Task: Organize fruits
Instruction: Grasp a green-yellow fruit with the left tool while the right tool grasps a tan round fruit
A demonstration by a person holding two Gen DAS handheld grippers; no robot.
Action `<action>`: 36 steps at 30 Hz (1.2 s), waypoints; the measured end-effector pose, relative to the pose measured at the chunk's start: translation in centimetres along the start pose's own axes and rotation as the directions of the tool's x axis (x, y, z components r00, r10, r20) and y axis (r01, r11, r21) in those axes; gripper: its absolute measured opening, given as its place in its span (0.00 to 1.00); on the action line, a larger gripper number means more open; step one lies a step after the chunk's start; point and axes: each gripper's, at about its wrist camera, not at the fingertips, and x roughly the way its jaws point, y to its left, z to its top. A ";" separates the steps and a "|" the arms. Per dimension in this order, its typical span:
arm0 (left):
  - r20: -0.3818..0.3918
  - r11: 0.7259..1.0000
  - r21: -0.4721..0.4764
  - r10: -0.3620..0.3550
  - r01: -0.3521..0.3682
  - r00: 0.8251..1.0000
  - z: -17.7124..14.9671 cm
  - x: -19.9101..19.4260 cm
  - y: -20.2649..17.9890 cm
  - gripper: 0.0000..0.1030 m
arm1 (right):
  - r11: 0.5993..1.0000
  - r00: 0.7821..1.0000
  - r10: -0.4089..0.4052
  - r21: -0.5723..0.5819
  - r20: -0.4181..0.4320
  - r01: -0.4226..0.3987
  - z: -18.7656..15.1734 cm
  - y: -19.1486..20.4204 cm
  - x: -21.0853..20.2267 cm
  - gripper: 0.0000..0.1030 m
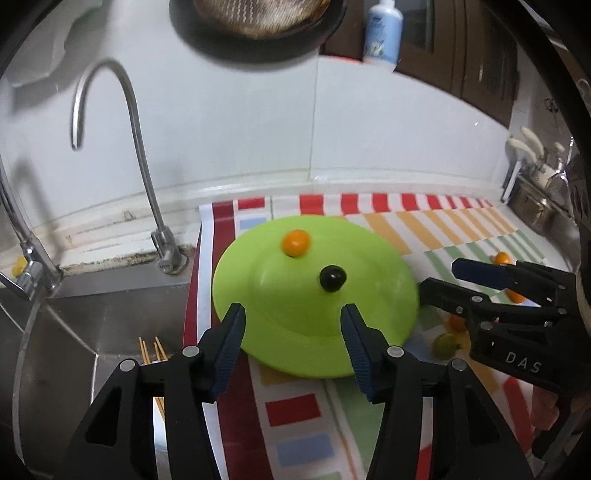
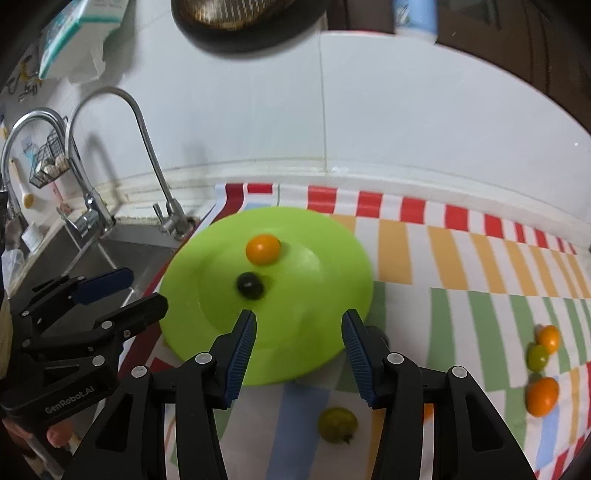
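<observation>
A lime green plate [image 1: 295,332] [image 2: 325,266] lies on a striped cloth. An orange fruit [image 1: 295,242] [image 2: 263,249] and a dark fruit [image 1: 332,278] [image 2: 250,285] rest on it. My left gripper [image 1: 293,315] is open and empty over the plate's near rim; it also shows in the right wrist view [image 2: 142,291]. My right gripper [image 2: 298,323] is open and empty over the plate's near right rim; in the left wrist view it [image 1: 439,278] sits right of the plate. A green fruit [image 2: 337,424] [image 1: 445,345] and more orange [image 2: 542,396] and green [image 2: 537,357] fruits lie on the cloth.
A steel sink [image 1: 110,317] with a curved tap [image 1: 144,173] lies left of the cloth; wooden sticks [image 1: 153,350] lie in it. A white tiled wall [image 1: 369,122] stands behind. A knife rack [image 1: 532,173] stands far right. A soap bottle [image 1: 382,33] sits on the ledge.
</observation>
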 end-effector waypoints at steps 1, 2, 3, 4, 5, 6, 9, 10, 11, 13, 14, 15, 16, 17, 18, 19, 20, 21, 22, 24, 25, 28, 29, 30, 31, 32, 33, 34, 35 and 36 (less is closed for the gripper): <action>0.013 1.000 0.004 -0.001 0.001 1.000 0.1 -0.6 -0.3 0.54 | 1.000 1.000 -0.005 -0.002 0.010 0.005 -0.1 0.0 -0.6 0.48; 0.025 1.000 0.007 -0.002 0.002 1.000 0.1 -1.1 -0.5 0.55 | 1.000 1.000 -0.011 -0.005 0.017 0.011 -0.2 0.0 -1.1 0.48; 0.042 1.000 0.009 -0.001 0.001 0.999 0.2 -1.8 -0.7 0.58 | 1.000 0.999 -0.020 -0.008 0.030 0.020 -0.3 0.0 -1.9 0.48; 0.050 1.000 0.008 0.001 -0.001 0.999 0.3 -2.2 -0.8 0.62 | 1.000 0.999 -0.024 -0.006 0.036 0.024 -0.4 -0.2 -2.3 0.48; 0.060 1.000 0.005 0.005 -0.005 0.998 0.4 -2.8 -1.1 0.64 | 1.000 0.999 -0.029 0.002 0.041 0.029 -0.5 -0.3 -3.0 0.48; 0.071 1.000 0.002 0.004 -0.005 0.997 0.4 -3.4 -1.3 0.66 | 0.999 0.998 -0.033 0.011 0.045 0.033 -0.6 -0.5 -3.4 0.48; 0.086 1.000 -0.001 0.005 -0.004 0.996 0.4 -4.5 -1.7 0.71 | 0.998 0.996 -0.050 0.040 0.067 0.048 -1.0 -1.2 -5.3 0.48; 0.092 1.000 0.008 0.004 -0.005 0.996 0.4 -4.9 -2.1 0.72 | 0.997 0.996 -0.060 0.045 0.073 0.056 -1.1 -1.3 -5.7 0.48; 0.097 1.000 0.019 0.006 -0.007 0.995 0.3 -5.2 -2.4 0.73 | 0.997 0.995 -0.067 0.052 0.079 0.063 -1.3 -1.5 -6.2 0.51; 0.114 0.999 0.043 0.001 -0.006 0.993 0.2 -5.9 -3.2 0.79 | 0.995 0.991 -0.088 0.062 0.098 0.082 -1.7 -1.7 -7.4 0.58; 0.120 0.999 0.052 -0.002 -0.004 0.993 0.2 -6.2 -3.5 0.79 | 0.993 0.989 -0.103 0.062 0.107 0.097 -1.9 -1.8 -8.0 0.62; 0.126 0.998 0.061 -0.006 -0.002 0.992 0.2 -6.4 -3.7 0.79 | 0.992 0.986 -0.116 0.061 0.118 0.110 -2.2 -2.0 -8.6 0.62; 0.136 0.997 0.077 -0.017 0.006 0.991 0.1 -6.7 -4.1 0.79 | 0.992 0.985 -0.116 0.064 0.126 0.109 -2.4 -2.1 -9.1 0.62; 0.140 0.996 0.086 -0.023 0.011 0.990 0.1 -7.0 -4.5 0.79 | 0.992 0.985 -0.118 0.069 0.129 0.109 -2.5 -2.2 -9.5 0.62; 0.146 0.996 0.093 -0.029 0.015 0.989 0.1 -7.3 -4.7 0.80 | 0.991 0.983 -0.121 0.072 0.135 0.112 -2.7 -2.2 -9.9 0.62; 0.152 0.995 0.101 -0.037 0.022 0.988 0.2 -7.4 -4.9 0.82 | 0.990 0.982 -0.127 0.073 0.143 0.117 -2.8 -2.3 -10.4 0.62; 0.158 0.994 0.107 -0.045 0.028 0.986 0.2 -7.7 -5.1 0.83 | 0.989 0.979 -0.136 0.076 0.149 0.126 -3.0 -2.3 -10.8 0.62; 0.163 0.993 0.112 -0.055 0.037 0.985 0.2 -7.9 -5.3 0.83 | 0.988 0.978 -0.142 0.080 0.154 0.131 -3.2 -2.4 -11.1 0.62; 0.164 0.992 0.115 -0.063 0.044 0.984 0.2 -8.1 -5.5 0.83 | 0.987 0.976 -0.149 0.086 0.159 0.137 -3.4 -2.5 -11.6 0.62; 0.164 0.989 0.130 -0.090 0.069 0.982 0.1 -8.3 -5.9 0.83 | 0.982 0.970 -0.177 0.103 0.167 0.161 -3.9 -2.6 -12.3 0.66; 0.163 0.988 0.136 -0.097 0.075 0.982 0.1 -8.2 -6.1 0.83 | 0.979 0.967 -0.189 0.111 0.170 0.172 -4.1 -2.7 -12.6 0.67; 0.161 0.981 0.163 -0.127 0.101 0.979 0.0 -8.1 -6.7 0.83 | 0.969 0.957 -0.233 0.126 0.174 0.213 -4.9 -2.9 -13.3 0.67; 0.159 0.980 0.169 -0.135 0.108 0.978 -0.1 -8.0 -6.9 0.83 | 0.965 0.953 -0.248 0.131 0.174 0.228 -5.2 -2.9 -13.5 0.67; 0.156 0.977 0.177 -0.144 0.116 0.977 -0.1 -7.9 -7.0 0.83 | 0.961 0.949 -0.261 0.140 0.175 0.238 -5.5 -3.0 -13.8 0.67; 0.153 0.974 0.187 -0.156 0.126 0.976 -0.2 -7.8 -7.2 0.83 | 0.957 0.947 -0.271 0.154 0.174 0.245 -5.9 -3.1 -14.0 0.67; 0.150 0.971 0.198 -0.167 0.136 0.975 -0.3 -7.6 -7.4 0.83 | 0.954 0.945 -0.278 0.164 0.171 0.251 -6.1 -3.2 -14.2 0.67; 0.147 0.968 0.207 -0.175 0.143 0.974 -0.4 -7.5 -7.6 0.83 | 0.950 0.944 -0.286 0.177 0.166 0.257 -6.4 -3.3 -14.3 0.67; 0.142 0.964 0.217 -0.184 0.151 0.973 -0.5 -7.4 -7.7 0.83 | 0.946 0.942 -0.295 0.191 0.161 0.264 -6.7 -3.3 -14.3 0.67; 0.136 0.960 0.228 -0.195 0.161 0.971 -0.6 -7.1 -7.9 0.83 | 0.941 0.940 -0.304 0.203 0.157 0.270 -7.1 -3.4 -14.4 0.67; 0.131 0.957 0.235 -0.202 0.167 0.971 -0.7 -7.0 -8.0 0.83 | 0.937 0.938 -0.313 0.211 0.152 0.278 -7.3 -3.4 -14.3 0.67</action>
